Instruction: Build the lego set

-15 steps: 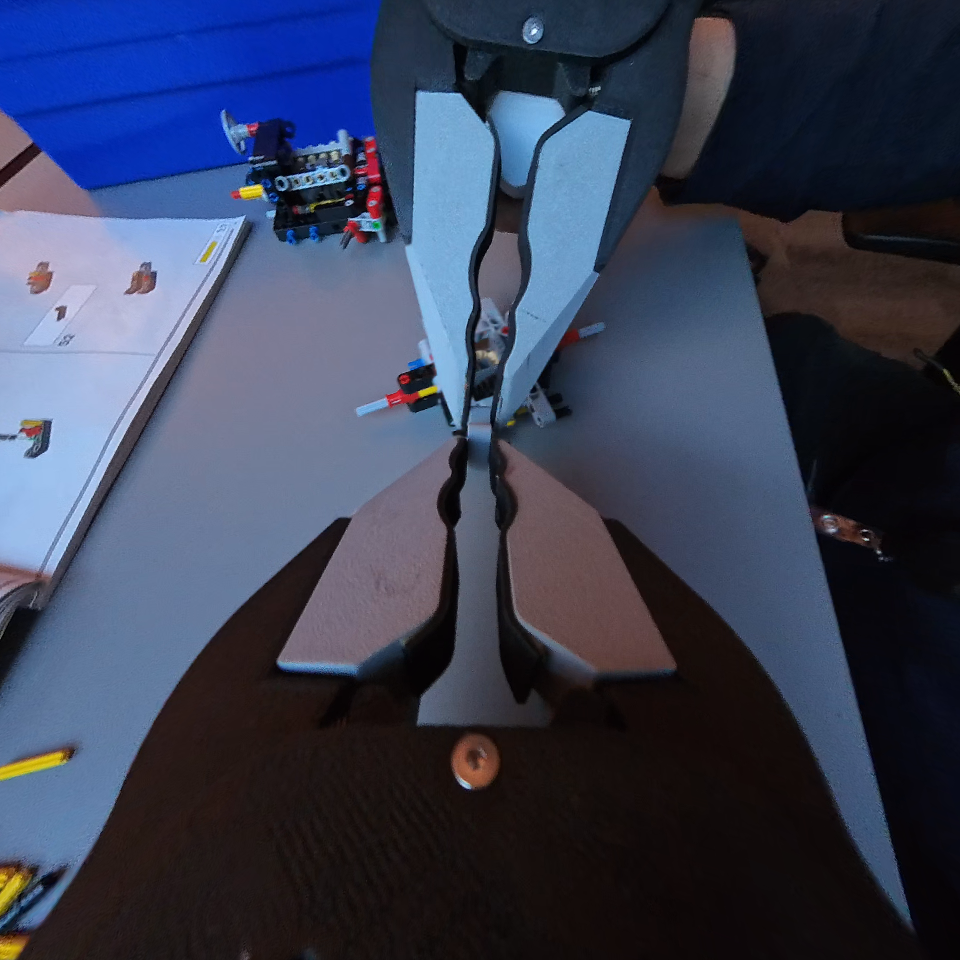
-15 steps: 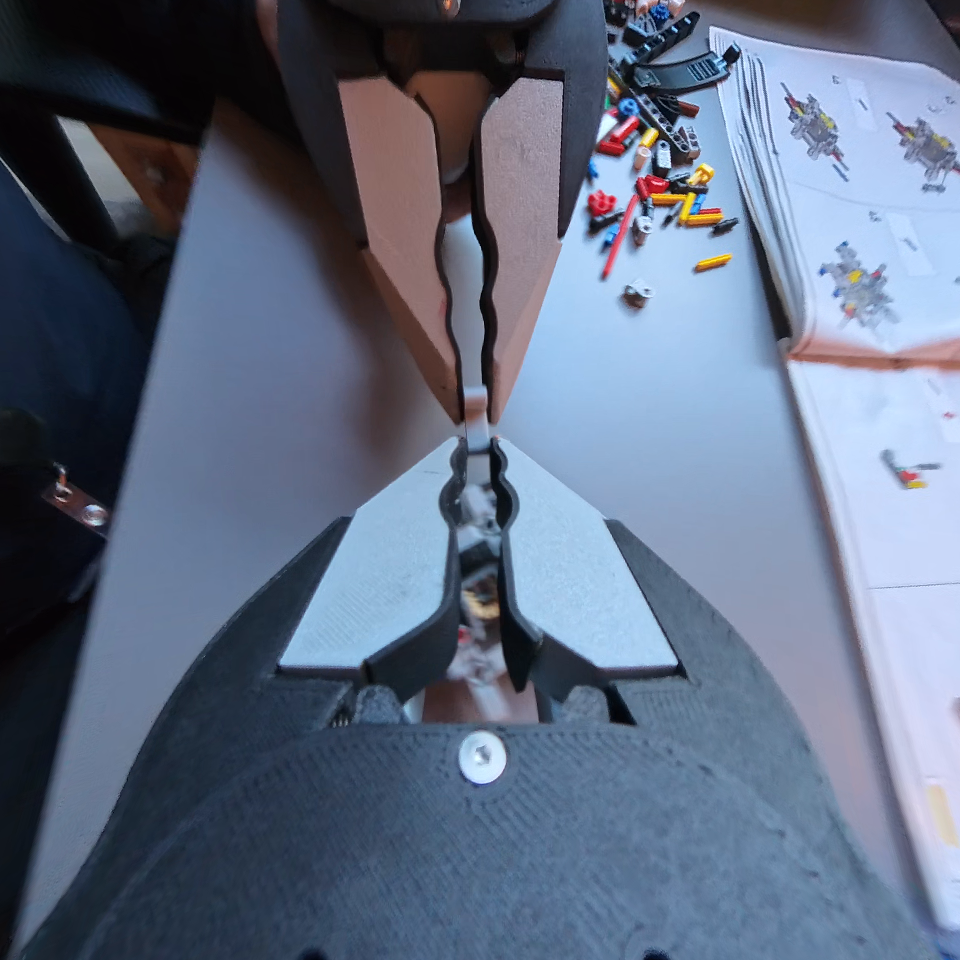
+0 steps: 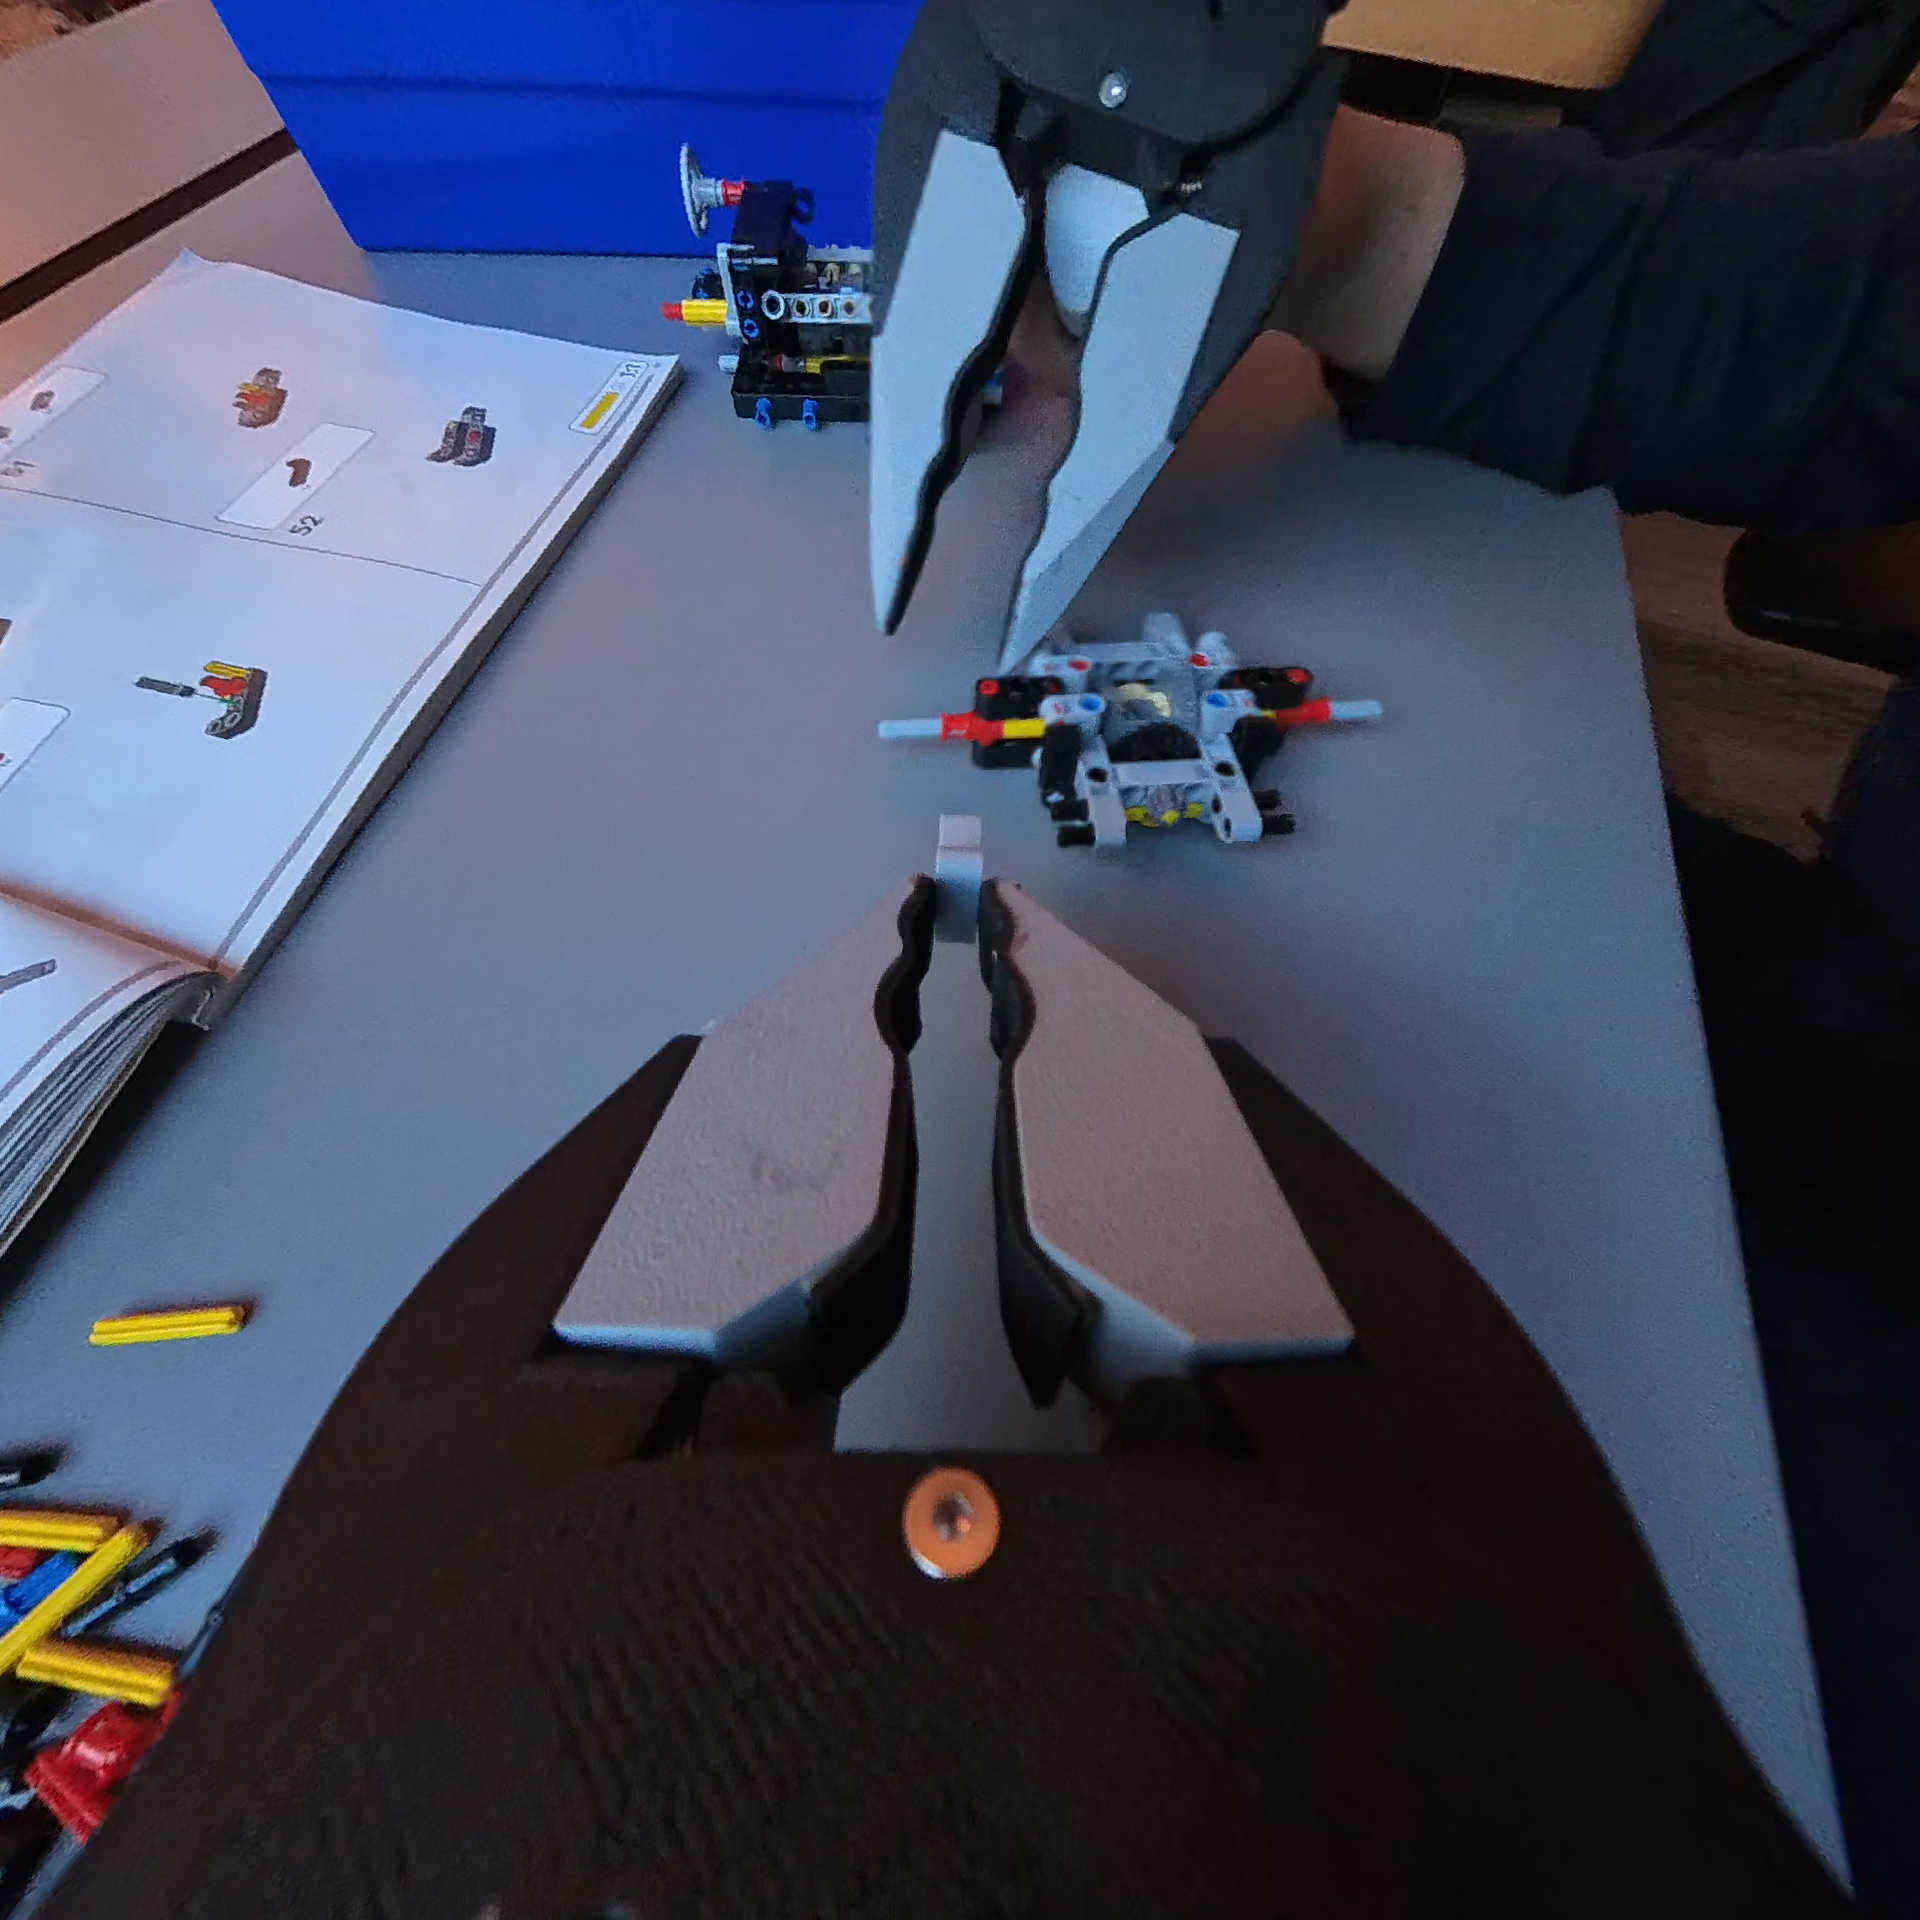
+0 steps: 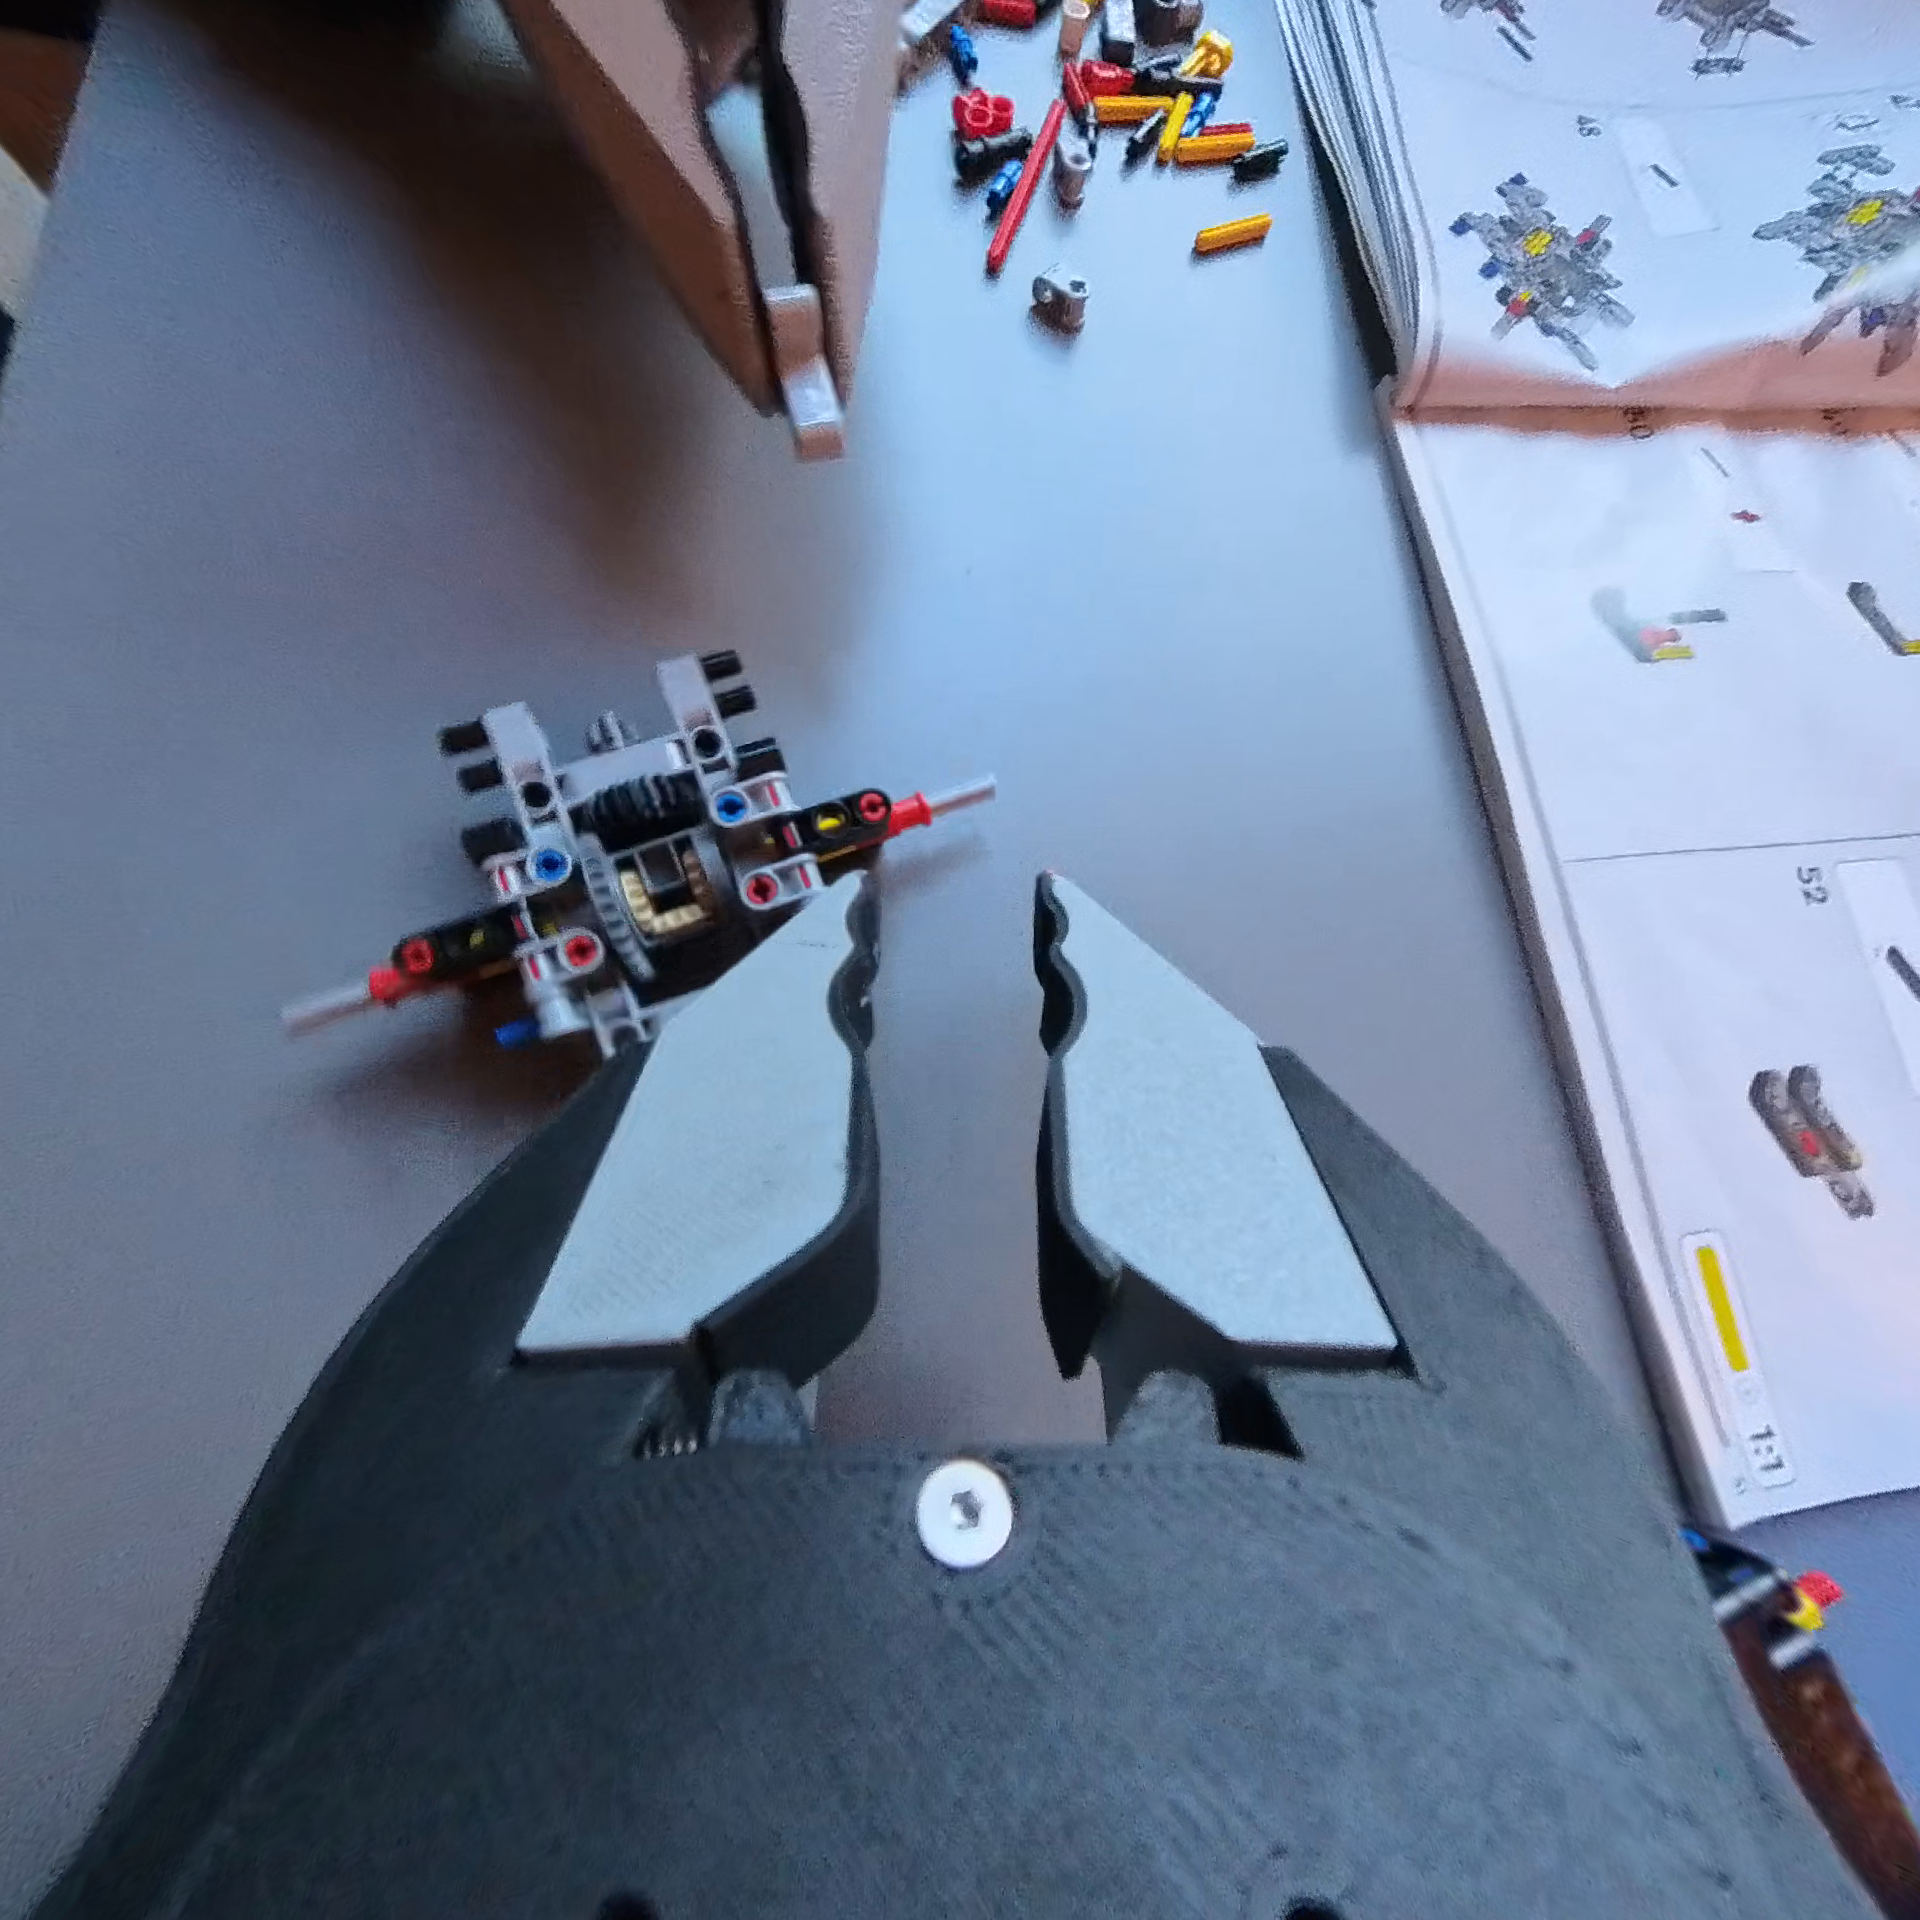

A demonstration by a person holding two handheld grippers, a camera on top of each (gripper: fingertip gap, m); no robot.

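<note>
— What have you got in the left claw (image 3: pixel 958 902)?

— A small pale grey plastic piece (image 3: pixel 957 873), pinched at the very fingertips. Both black wavy pads press on its flat sides, and about half of it sticks out past the tips. My right claw (image 4: pixel 956 909) stands apart with nothing between its fingers, hanging just beside the little grey-and-black model (image 4: pixel 634 862) lying on the table (image 4: pixel 1091 623).

— What worries you?

— The piece is hard, smooth plastic held by a thin margin. I reckon a slight twist or a knock against the model could pivot it out of the pads, and it would skid on the smooth grey tabletop. The model is light and knobbly too: thin axles stick out at both sides, with black pins and a gear in the middle. My right finger (image 4: pixel 769 1039) is close to it; a careless nudge could shove it round, as nothing pins it down.

— Anything else nearby?

— The open paper booklet (image 3: pixel 312 582), and the loose coloured parts (image 4: pixel 1101 114) farther off, easy to scatter.
</note>
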